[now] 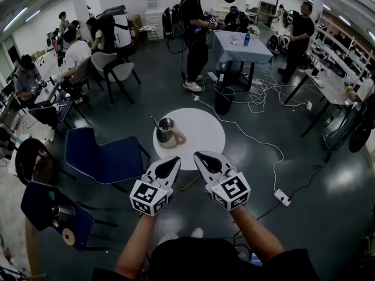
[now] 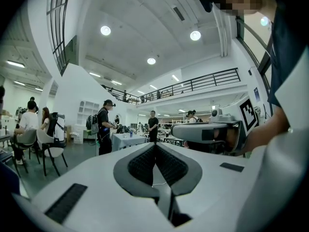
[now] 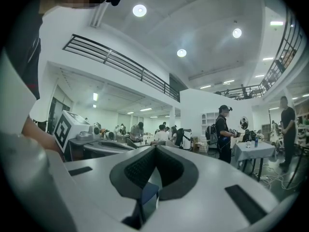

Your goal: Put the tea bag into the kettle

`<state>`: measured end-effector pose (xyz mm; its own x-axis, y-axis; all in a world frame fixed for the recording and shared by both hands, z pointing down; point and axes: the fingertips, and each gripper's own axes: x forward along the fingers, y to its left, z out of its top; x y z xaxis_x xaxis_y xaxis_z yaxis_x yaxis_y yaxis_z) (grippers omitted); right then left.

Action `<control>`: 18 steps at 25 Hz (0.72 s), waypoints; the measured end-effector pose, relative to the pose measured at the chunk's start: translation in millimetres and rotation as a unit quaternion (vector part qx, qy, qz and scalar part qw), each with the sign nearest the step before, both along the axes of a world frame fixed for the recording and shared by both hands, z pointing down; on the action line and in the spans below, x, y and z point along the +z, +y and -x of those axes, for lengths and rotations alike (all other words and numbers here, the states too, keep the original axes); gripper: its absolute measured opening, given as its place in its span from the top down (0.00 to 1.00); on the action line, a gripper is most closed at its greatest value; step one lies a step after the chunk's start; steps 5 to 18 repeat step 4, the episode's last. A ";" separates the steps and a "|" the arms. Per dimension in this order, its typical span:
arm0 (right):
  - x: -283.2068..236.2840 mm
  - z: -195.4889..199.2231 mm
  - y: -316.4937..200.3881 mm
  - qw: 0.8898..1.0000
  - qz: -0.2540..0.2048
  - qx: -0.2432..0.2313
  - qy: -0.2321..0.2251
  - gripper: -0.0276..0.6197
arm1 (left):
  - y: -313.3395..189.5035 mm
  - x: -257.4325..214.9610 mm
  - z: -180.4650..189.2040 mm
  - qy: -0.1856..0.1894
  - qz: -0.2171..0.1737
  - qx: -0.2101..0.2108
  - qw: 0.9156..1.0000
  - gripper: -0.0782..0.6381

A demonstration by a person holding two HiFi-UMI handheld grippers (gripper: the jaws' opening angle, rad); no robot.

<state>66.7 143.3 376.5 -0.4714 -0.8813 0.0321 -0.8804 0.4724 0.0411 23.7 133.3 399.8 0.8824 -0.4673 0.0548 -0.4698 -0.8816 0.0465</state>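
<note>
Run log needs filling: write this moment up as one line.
left tool shut, empty | right tool shut, empty | both short of kettle | kettle upright on white table, untouched

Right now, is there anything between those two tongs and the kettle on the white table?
Nothing visible. The left tongs and right tongs hang shut at the near edge of the table, and only bare white tabletop lies between them and the kettle. A small tan thing, maybe the tea bag, lies against the kettle.
</note>
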 end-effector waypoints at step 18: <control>-0.9 1.5 4.1 1.000 -0.003 0.001 -0.001 0.93 | 0.7 -4.4 1.8 0.010 0.000 0.002 1.000 0.87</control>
